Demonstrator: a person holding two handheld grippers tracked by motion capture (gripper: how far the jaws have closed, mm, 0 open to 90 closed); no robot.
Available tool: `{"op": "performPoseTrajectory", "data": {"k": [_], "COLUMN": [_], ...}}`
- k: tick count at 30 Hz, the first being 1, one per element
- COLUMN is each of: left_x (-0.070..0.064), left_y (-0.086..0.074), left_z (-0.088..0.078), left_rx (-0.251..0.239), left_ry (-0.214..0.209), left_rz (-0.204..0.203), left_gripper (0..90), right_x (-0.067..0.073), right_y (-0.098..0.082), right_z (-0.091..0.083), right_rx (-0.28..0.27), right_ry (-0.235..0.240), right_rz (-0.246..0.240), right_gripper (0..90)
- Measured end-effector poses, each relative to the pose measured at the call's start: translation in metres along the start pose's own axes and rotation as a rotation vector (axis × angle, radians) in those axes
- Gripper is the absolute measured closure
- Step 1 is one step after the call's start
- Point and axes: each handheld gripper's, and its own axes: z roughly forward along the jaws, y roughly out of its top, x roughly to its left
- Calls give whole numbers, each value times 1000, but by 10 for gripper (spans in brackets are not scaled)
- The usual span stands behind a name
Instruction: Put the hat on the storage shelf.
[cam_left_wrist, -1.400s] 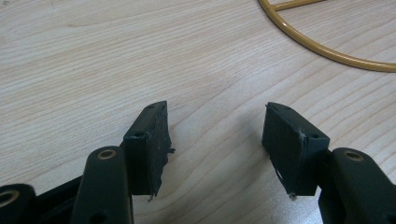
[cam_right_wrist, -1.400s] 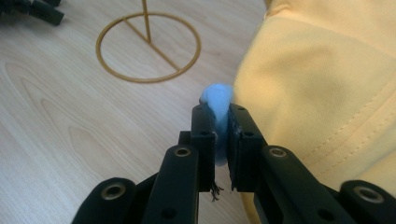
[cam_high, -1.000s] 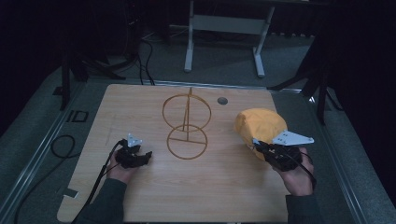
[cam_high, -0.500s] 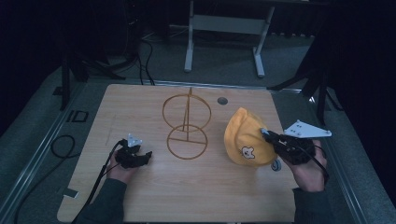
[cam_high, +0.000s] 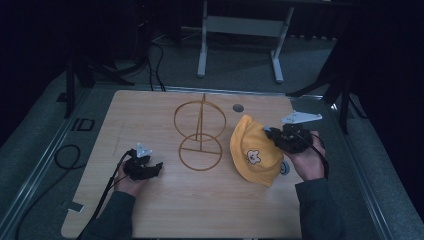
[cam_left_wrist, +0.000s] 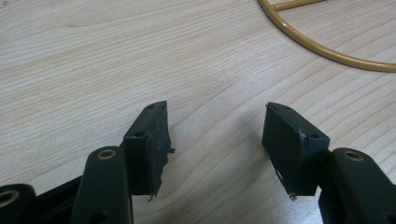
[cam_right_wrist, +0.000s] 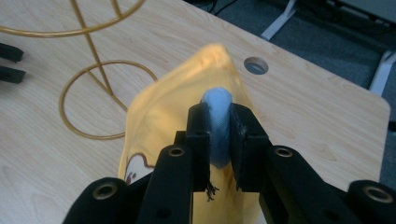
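Note:
A yellow hat (cam_high: 255, 150) with a small bear emblem hangs from my right gripper (cam_high: 271, 133), just right of a gold wire stand (cam_high: 200, 132) made of an upright ring over a flat base ring. In the right gripper view my right gripper (cam_right_wrist: 220, 126) is shut on the hat's pale blue edge (cam_right_wrist: 218, 100), and the yellow cloth (cam_right_wrist: 163, 116) droops below it, with the stand (cam_right_wrist: 93, 60) to the left. My left gripper (cam_high: 156, 167) rests low on the table left of the stand. It stands open (cam_left_wrist: 215, 135) with bare wood between its pads, and the stand's base ring (cam_left_wrist: 327, 46) curves ahead.
The wooden table (cam_high: 150, 115) has a round cable hole (cam_high: 238, 107) near its far edge behind the hat. A small round mark (cam_high: 285, 167) lies on the wood by the hat's lower edge. Cables trail off the left side, and a metal frame stands on the floor beyond.
My right gripper rose and moved away from me with the hat, which lifted off the table and turned until its bear emblem shows. The left gripper has stayed in place.

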Motion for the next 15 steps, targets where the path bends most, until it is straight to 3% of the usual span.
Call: {"op": "performPoseTrajectory", "data": {"k": [10, 15], "left_x": [0, 0], "left_y": [0, 0], "left_z": [0, 0], "left_rx": [0, -2], "left_ry": [0, 2], "left_rz": [-1, -2], "left_gripper": [415, 415], "right_x": [-7, -6], "right_y": [-4, -11], "right_z": [4, 0], "right_rx": [60, 133], "right_ry": [20, 33], "right_rz": [12, -1], "right_gripper": [750, 724]}}
